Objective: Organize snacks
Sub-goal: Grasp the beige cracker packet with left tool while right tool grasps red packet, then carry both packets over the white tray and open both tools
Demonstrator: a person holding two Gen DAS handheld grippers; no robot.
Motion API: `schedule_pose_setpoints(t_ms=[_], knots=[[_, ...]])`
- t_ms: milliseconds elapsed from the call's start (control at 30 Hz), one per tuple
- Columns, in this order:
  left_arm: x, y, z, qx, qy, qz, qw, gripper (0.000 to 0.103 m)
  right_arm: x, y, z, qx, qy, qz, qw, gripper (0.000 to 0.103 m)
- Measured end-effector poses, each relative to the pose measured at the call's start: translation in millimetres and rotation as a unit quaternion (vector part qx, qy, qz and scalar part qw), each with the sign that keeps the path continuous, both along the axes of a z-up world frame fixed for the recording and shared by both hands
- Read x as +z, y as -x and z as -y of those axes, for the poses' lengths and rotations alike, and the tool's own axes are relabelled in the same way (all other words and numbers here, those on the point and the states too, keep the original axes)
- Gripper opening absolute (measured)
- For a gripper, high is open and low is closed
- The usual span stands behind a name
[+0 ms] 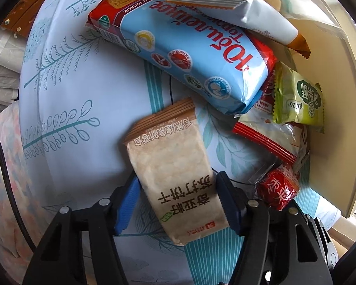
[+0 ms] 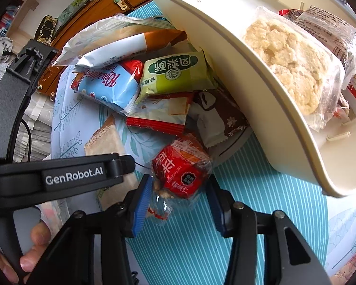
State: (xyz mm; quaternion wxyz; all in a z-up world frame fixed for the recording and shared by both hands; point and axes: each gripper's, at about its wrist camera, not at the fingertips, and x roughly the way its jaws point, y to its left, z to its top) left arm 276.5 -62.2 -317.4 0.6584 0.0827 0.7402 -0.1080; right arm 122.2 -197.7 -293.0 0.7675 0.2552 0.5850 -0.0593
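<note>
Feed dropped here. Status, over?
Left gripper open around cracker packet. Right gripper open around red snack. Tray part-filled.

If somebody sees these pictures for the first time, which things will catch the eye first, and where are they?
The long beige cracker packet lies between the fingers of the left gripper, on the leaf-patterned cloth. Beyond it, the big blue biscuit pack tops a pile of snacks beside the cream tray. In the right wrist view, the right gripper frames a small red snack, and a pale crumbly cake in clear wrap lies in the tray.
</note>
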Motion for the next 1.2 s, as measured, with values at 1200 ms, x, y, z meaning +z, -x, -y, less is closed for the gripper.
schedule_pose_setpoints(t_ms=[1200], knots=[[79, 109, -104, 0.004, 0.057, 0.048, 0.9972, 0.06, 55, 56, -48, 0.009, 0.033, 0.066, 0.997, 0.033]])
